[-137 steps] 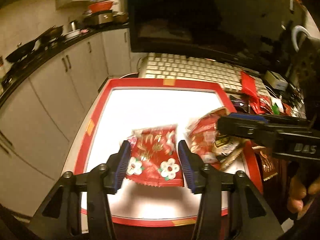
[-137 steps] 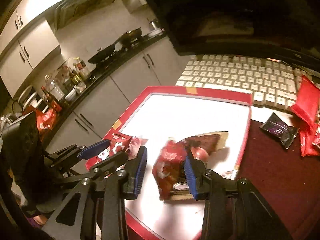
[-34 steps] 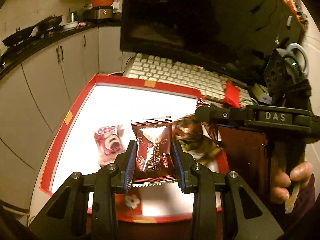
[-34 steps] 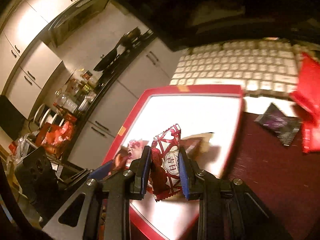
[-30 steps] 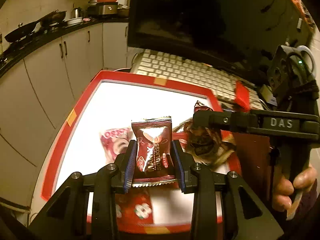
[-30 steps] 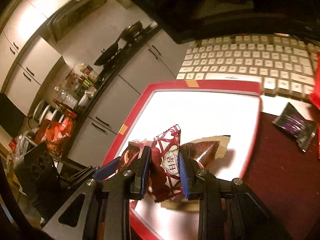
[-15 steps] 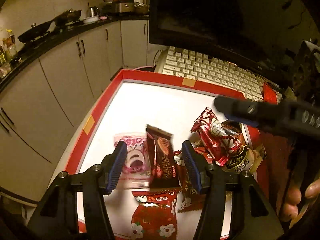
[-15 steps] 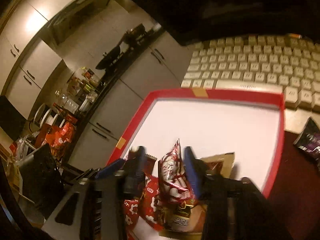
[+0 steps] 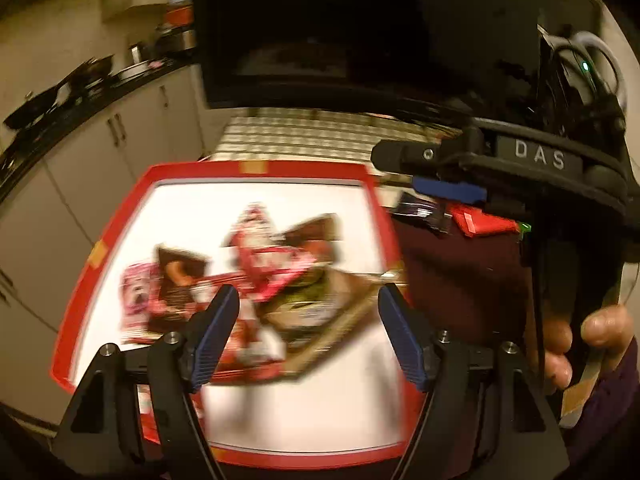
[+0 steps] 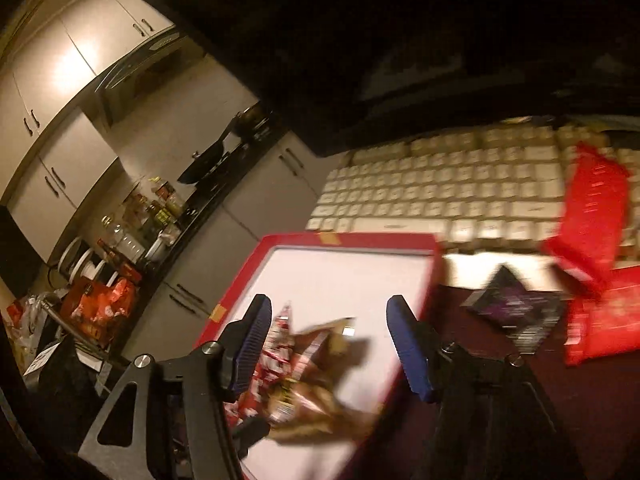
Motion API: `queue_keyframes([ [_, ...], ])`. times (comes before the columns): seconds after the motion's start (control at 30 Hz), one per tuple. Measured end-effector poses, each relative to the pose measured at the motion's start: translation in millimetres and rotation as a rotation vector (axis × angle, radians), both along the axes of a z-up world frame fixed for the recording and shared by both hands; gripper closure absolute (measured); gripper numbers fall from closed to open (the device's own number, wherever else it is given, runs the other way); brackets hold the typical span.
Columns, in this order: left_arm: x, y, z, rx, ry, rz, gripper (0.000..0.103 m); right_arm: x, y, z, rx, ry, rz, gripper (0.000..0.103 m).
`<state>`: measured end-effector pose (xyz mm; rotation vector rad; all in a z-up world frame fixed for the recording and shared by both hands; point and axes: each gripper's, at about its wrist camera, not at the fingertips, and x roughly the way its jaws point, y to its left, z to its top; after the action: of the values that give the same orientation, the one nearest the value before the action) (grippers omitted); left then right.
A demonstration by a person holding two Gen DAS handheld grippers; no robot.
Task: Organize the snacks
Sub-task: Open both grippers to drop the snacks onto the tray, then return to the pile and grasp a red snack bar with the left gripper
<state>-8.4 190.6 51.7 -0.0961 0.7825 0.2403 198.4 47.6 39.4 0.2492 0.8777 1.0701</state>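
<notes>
Both packets dropped onto tray (image 9: 384, 216), apparently; left tool (image 9: 308, 336), right tool (image 10: 328, 348) opening.

Dim warm light; pale kitchen cabinets (image 10: 60, 160) behind a dark countertop (image 9: 80, 92).

Dim, warm-yellow light and fisheye-bent edges; the white tray (image 9: 280, 200) glares overexposed, and motion blur smears everything beyond each tool.
</notes>
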Motion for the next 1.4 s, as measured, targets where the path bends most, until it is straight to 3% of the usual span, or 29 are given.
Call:
queue_keyframes([
  [0.23, 33, -46, 2, 0.058, 0.051, -0.060, 0.031, 40, -91, 6, -0.047, -0.030, -0.158, 0.037],
  [0.4, 62, -67, 1, 0.072, 0.077, -0.057, 0.031, 84, -161, -8, -0.018, 0.097, -0.257, 0.037],
  [0.5, 77, -81, -3, 0.089, 0.099, -0.079, 0.031, 100, -178, -19, -0.032, 0.197, -0.276, 0.037],
  [0.6, 91, -99, -7, 0.142, 0.123, -0.110, 0.031, 103, -185, -22, -0.064, 0.237, -0.284, 0.037],
  [0.73, 108, -107, -2, 0.235, 0.137, -0.133, 0.031, 95, -184, -13, -0.126, 0.183, -0.276, 0.037],
  [0.9, 140, -98, 18, 0.311, 0.127, -0.129, 0.031, 93, -177, -24, -0.350, 0.167, -0.327, 0.037],
  [1.1, 186, -105, 15, 0.369, 0.159, -0.170, 0.031, 94, -167, -44, -0.532, 0.181, -0.344, 0.037],
  [1.2, 201, -111, 9, 0.374, 0.170, -0.189, 0.031, 96, -161, -57, -0.556, 0.200, -0.354, 0.038],
  [1.3, 216, -116, 2, 0.380, 0.183, -0.191, 0.031, 92, -155, -59, -0.577, 0.147, -0.387, 0.040],
  [1.4, 227, -122, -4, 0.366, 0.200, -0.196, 0.031, 85, -143, -61, -0.650, 0.060, -0.401, 0.051],
])
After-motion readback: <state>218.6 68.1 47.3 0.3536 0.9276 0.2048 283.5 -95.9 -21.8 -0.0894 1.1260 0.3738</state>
